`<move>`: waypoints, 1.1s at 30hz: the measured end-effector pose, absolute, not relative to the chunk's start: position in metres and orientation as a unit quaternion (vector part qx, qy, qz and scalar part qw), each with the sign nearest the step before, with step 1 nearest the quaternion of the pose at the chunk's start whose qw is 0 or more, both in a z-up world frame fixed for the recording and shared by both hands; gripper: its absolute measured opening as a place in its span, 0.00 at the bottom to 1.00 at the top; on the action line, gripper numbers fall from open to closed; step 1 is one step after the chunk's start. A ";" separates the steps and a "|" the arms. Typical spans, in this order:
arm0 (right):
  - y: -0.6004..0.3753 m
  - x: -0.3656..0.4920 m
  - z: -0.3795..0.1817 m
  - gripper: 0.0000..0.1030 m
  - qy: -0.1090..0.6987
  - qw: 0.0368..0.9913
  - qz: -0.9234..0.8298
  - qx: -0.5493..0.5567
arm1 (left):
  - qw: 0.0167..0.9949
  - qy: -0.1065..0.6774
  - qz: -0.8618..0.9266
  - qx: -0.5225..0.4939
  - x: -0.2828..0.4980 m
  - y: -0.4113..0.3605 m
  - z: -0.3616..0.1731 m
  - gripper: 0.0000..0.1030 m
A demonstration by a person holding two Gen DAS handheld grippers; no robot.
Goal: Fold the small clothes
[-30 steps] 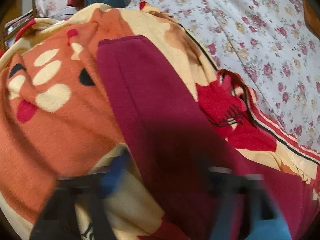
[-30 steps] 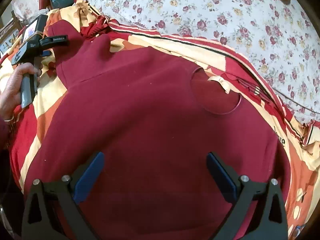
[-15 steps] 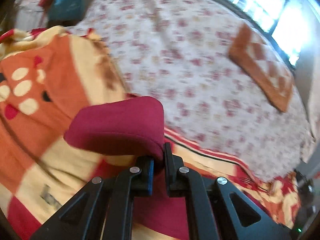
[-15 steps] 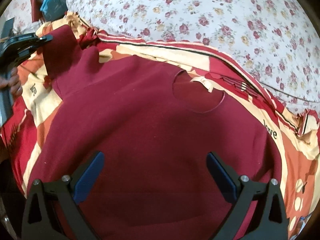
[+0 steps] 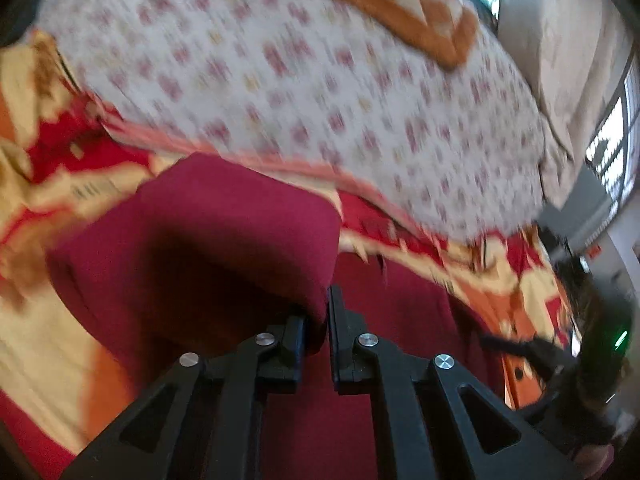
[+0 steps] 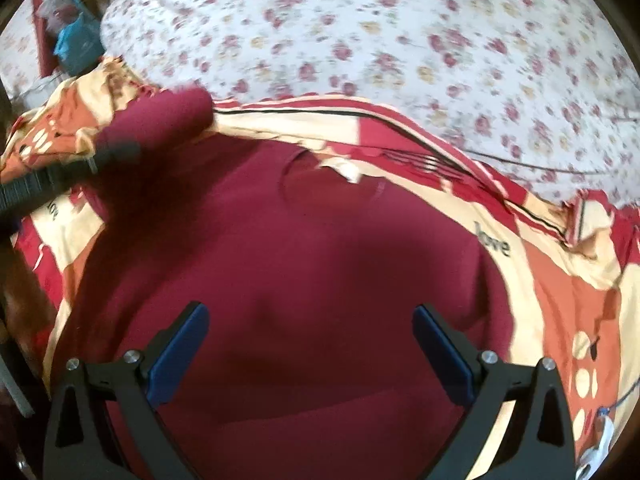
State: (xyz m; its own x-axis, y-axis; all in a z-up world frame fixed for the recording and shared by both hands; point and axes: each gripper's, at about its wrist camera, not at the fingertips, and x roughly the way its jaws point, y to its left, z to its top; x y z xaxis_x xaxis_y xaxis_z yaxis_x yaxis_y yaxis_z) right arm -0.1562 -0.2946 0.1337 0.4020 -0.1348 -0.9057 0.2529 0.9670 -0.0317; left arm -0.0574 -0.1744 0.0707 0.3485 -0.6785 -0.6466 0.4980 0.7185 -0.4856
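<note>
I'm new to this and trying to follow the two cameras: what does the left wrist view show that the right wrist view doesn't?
Only the left wrist view shows the left gripper up close, pinching the maroon sleeve, plus an orange pillow and a window. Only the right wrist view shows the open right gripper, the shirt's neckline and a blue bag. Both show the maroon shirt, patterned blanket and floral sheet.

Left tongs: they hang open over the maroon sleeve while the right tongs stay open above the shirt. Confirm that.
Not quite. The left tongs are shut on the sleeve, pinching a lifted fold of it, as the left wrist view shows. The rest holds: the right tongs are open above the shirt.
</note>
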 end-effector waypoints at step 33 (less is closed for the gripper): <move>-0.364 -0.156 0.117 0.88 0.503 0.834 -0.157 0.164 | 0.871 0.458 -0.177 0.031 -0.060 -0.090 0.042 0.30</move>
State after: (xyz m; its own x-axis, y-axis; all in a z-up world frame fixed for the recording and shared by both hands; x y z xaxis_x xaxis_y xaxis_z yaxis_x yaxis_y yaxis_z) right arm -0.1560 -0.3636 0.1169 0.4436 -0.0965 -0.8910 0.4274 0.8966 0.1156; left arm -0.0602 -0.0896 0.0423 0.5183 -0.2796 -0.8082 0.3360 0.9356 -0.1082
